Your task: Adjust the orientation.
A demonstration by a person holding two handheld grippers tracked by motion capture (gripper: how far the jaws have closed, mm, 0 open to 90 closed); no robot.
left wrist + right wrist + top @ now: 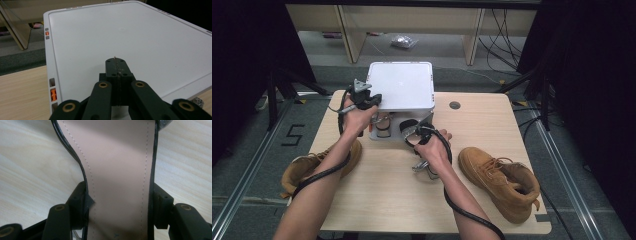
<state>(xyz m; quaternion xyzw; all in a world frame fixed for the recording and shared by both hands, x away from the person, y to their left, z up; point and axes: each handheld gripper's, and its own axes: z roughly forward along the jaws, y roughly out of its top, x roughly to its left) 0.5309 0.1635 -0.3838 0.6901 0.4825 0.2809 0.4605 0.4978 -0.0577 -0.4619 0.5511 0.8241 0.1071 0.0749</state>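
The right gripper (120, 207) clamped a black-edged shoe with a beige insole (117, 170) above the pale wooden table (387, 195). The left gripper (117, 68), jaws pressed together, rested over the white box lid (125, 32).

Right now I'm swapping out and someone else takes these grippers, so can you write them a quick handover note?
Left gripper: shut, holding nothing, resting on the lid of the white box at the table's far edge.
Right gripper: shut on a black-edged shoe with a pink insole, held across its width just in front of the box.
Another dark shoe sits at the box's open front.
Two tan boots lie on the table, one left, one right, both untouched.
Done: one shoe gripped.
Left: probably place this shoe, then handle the rest; whether it goes in or out of the box is unclear.
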